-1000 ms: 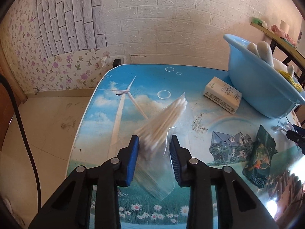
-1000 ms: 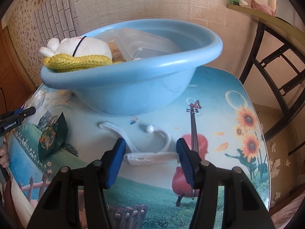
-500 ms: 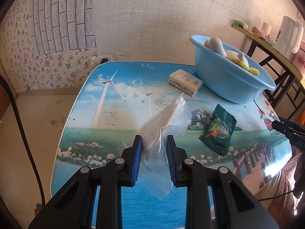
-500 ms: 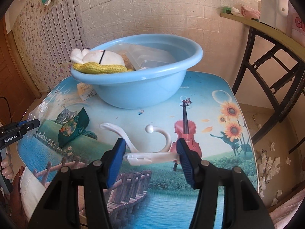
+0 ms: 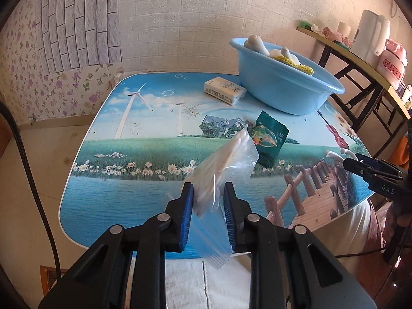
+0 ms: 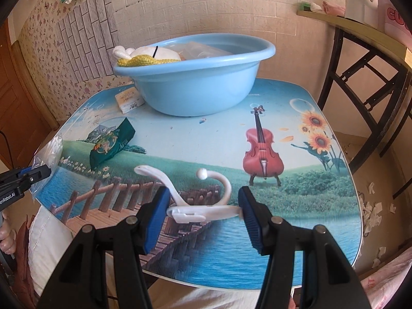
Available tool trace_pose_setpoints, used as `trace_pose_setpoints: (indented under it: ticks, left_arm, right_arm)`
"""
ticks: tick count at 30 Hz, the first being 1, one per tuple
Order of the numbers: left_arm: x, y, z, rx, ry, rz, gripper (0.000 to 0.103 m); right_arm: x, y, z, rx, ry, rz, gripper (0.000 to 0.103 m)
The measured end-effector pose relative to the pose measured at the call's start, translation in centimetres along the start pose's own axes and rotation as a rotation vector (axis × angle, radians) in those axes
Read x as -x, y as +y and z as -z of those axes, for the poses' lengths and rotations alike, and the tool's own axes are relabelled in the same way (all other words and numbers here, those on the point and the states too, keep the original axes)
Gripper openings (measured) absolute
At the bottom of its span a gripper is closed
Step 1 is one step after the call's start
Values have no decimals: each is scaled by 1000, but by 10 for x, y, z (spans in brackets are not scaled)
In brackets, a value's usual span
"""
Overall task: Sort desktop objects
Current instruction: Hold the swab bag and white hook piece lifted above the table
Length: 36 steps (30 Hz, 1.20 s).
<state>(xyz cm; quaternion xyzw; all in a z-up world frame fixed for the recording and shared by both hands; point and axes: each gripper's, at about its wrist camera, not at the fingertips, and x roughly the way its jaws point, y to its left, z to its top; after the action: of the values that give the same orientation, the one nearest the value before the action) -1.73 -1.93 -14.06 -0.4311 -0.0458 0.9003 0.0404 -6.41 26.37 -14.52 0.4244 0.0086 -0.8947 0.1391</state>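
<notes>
While both grippers hang above the near edge of the table (image 5: 134, 206), each holds something clear of its surface. The left gripper (image 5: 208, 200) has its blue fingers (image 5: 186, 213) pinching a clear plastic bag of cotton swabs (image 5: 226, 164), which juts forward over the table and droops below the fingers. The right gripper (image 6: 204, 209) has its fingers (image 6: 251, 219) clamped on the ends of a white plastic hanger hook (image 6: 203, 207), whose two curved arms rise ahead of it.

The middle and left of the table lie open, with a printed landscape picture showing. A blue basin (image 6: 195, 87) sits at the far side, holding a white soft toy (image 6: 152, 52), something yellow and knitted (image 6: 144, 60) and a clear box (image 6: 198, 49). Touching or just beside the basin is a small cream box (image 5: 225, 91); its print is too small to read. A dark green snack packet (image 6: 112, 144) lies between the basin and the grippers.

A side shelf (image 5: 360, 51) beyond the table carries a pink container lettered "CUTE" (image 5: 392, 64)
</notes>
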Motion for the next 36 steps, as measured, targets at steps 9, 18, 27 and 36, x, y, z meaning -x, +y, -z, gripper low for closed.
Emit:
trace_pose_setpoints:
  ticks: [9, 18, 27, 36]
  left_arm:
    - [-8, -3, 5, 0, 15, -53, 24]
    - [-21, -13, 9, -45, 10, -96, 53]
    - [-32, -24, 12, -99, 1, -53, 103]
    - [-31, -24, 13, -101, -5, -49, 103]
  right_arm:
    - [-4, -4, 5, -20, 5, 23, 55]
    - [-7, 7, 10, 32, 9, 33, 65]
    - [-12, 12, 12, 63, 8, 53, 87]
    - [-15, 11, 11, 49, 19, 66, 101]
